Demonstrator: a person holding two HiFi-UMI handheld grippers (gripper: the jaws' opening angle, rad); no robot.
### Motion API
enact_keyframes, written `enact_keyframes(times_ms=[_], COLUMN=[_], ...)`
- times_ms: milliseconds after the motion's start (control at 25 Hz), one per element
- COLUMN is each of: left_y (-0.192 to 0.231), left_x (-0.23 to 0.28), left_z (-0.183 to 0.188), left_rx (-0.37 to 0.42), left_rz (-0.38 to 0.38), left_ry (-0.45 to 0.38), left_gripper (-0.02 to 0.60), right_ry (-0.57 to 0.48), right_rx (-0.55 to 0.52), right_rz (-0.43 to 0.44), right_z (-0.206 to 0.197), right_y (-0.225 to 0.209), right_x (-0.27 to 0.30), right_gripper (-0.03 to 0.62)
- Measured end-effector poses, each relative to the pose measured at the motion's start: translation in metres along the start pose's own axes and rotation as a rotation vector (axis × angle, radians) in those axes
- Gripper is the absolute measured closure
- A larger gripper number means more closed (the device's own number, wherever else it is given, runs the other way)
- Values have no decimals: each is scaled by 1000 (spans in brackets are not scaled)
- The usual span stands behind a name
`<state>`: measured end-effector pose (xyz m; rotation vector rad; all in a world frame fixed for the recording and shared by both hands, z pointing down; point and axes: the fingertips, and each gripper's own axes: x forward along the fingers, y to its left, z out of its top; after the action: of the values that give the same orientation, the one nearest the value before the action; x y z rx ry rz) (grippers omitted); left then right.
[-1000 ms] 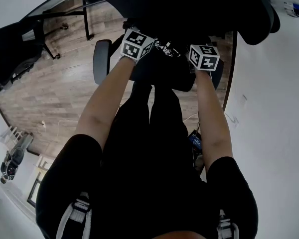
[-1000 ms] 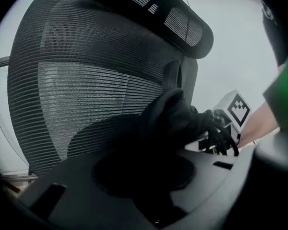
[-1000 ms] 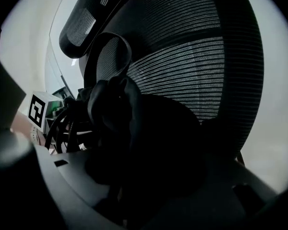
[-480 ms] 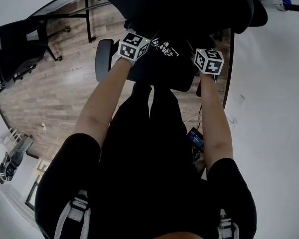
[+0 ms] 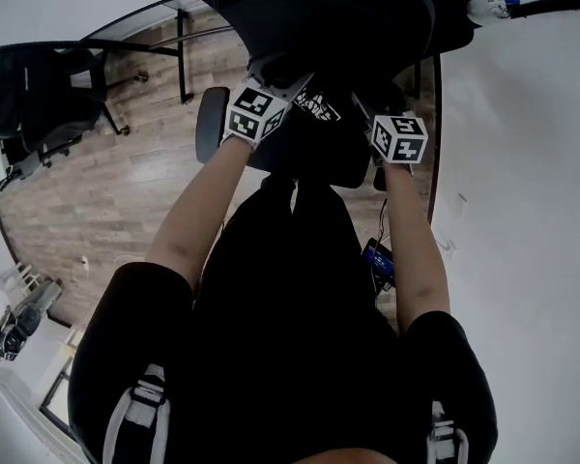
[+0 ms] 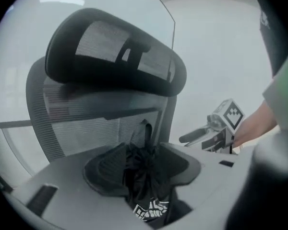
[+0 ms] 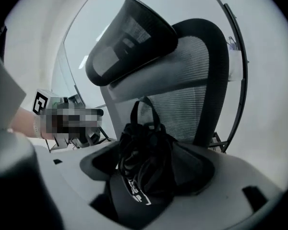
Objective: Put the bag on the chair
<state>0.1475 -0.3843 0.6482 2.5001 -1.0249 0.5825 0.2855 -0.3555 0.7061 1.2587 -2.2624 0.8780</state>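
Step in hand: release, as I read it. The black fabric drawstring bag with white print (image 6: 145,178) sits on the seat of the black mesh-backed office chair with a padded headrest (image 6: 98,128), with its handle loop upright against the backrest.

Left gripper (image 5: 271,80): jaws have just been opening and now stand wide. Its fingers (image 6: 72,195) spread to either side, with the bag ahead of them and framed in the gap. No pad presses on it.

Right gripper (image 5: 372,109): the same. Its jaws have just been opening and stand wide, the bag (image 7: 144,169) lies ahead of and below its fingers (image 7: 240,186), and nothing is gripped.

In the head view the white print of the bag (image 5: 319,104) shows between the two grippers, beyond the fingertips and on the seat side. Both forearms reach forward over the person's dark clothing, above the wood plank floor (image 5: 126,191).

Judgement: the bag is on the chair, so the task looks as good as done.

The next move calls for both grippers to pull back toward the body, jaws kept wide so that no finger snags the loop or the loose fabric. The bag leans a bit toward the front edge of the seat, so a snag could tip it off. It looks soft and slumpy, and should stay put if left alone.
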Motion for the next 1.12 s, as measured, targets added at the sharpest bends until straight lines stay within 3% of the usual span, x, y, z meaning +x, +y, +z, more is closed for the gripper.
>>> enact_keyframes(times_ms=[400, 720, 960, 1120], left_y=[-64, -101, -127, -144], left_x=[-99, -181, -234, -268], left_z=[91, 165, 210, 231], left_rx=[93, 105, 95, 137], left_rz=[-50, -116, -172, -196], left_ry=[-147, -307, -392, -440], left_gripper=[385, 385, 387, 402], right_ry=[-152, -317, -428, -513], right_rx=[-82, -188, -319, -359], right_rz=[84, 179, 222, 237], right_z=[79, 151, 188, 208], right_y=[75, 151, 218, 254], right_x=[-87, -165, -229, -270], right_gripper=[250, 261, 300, 347])
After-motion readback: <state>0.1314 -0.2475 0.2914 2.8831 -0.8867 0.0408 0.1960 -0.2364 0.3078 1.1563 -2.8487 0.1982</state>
